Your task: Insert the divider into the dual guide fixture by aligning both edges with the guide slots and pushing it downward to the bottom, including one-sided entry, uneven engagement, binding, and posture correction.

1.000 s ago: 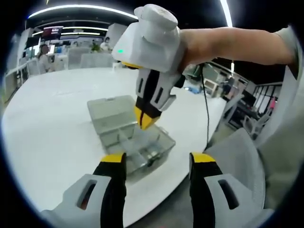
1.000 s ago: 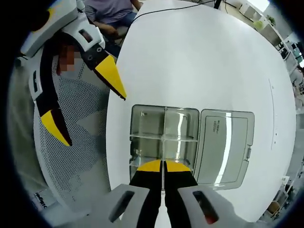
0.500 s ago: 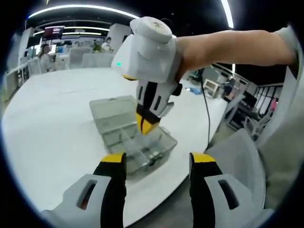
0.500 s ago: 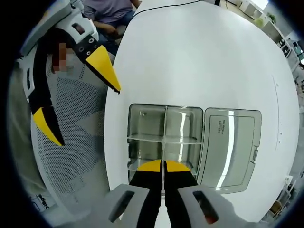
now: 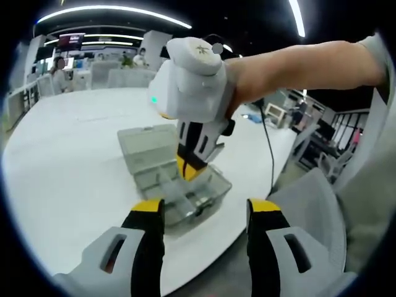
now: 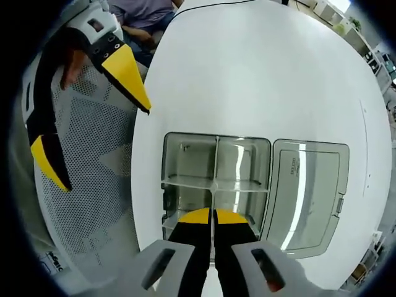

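left gripper view:
left gripper (image 5: 204, 213): jaws spread wide, nothing between them, hovering off the table edge at 6 o'clock
right gripper (image 5: 190, 168): comes in from 12–1 o'clock, tips pointing down into the box, jaws pinched together
clear compartment box (image 5: 162, 185): on the white table (image 5: 62, 161) near its edge, hinged lid (image 5: 147, 143) folded flat at 11 o'clock of the tray

right gripper view:
right gripper (image 6: 214, 216): clenched on the divider (image 6: 214, 204), a thin clear sheet seen edge-on, running toward 12 o'clock
divider position: standing in the box (image 6: 185, 179) on its centre line, crossing the clear cross partition (image 6: 213, 183); seating depth can't be judged
lid (image 6: 306, 185): at 3 o'clock of the tray
left gripper (image 6: 86, 117): at 9–10 o'clock, jaws released, over a mesh chair (image 6: 93, 185)
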The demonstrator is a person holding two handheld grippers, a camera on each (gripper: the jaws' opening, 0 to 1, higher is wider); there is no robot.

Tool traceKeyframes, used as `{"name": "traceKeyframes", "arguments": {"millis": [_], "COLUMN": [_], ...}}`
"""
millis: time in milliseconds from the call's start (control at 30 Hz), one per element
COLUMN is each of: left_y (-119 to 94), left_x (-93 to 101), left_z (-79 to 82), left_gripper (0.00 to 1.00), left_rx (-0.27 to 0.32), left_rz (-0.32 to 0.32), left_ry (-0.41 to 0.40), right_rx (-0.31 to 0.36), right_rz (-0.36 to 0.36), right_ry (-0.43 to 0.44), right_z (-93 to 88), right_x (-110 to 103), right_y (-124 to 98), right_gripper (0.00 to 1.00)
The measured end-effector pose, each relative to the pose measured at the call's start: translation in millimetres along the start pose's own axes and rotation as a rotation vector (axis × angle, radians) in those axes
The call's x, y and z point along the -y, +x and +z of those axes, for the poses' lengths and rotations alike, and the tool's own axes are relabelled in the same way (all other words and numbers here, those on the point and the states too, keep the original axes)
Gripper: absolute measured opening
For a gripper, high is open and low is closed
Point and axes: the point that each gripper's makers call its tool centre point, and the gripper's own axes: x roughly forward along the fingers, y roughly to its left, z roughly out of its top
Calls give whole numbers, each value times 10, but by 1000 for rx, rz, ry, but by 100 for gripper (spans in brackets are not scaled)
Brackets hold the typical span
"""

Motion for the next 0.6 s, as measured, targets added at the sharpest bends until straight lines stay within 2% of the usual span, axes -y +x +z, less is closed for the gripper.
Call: {"name": "traceKeyframes", "arguments": {"millis": [167,600], "left_y": [4,5], "left_x": [-12,7], "left_z": [-8,-8], "left_gripper": [50,50], "left_rx": [-1,-5], "left_rz": [1,1], "left_ry": [-1,-1], "right_rx": [3,11], "right_rz": [-3,-4], "right_ry": [-3,2], "right_z": [11,-5], "right_x": [-48,0], "right_y": [10,88], "right_gripper": [0,0]}}
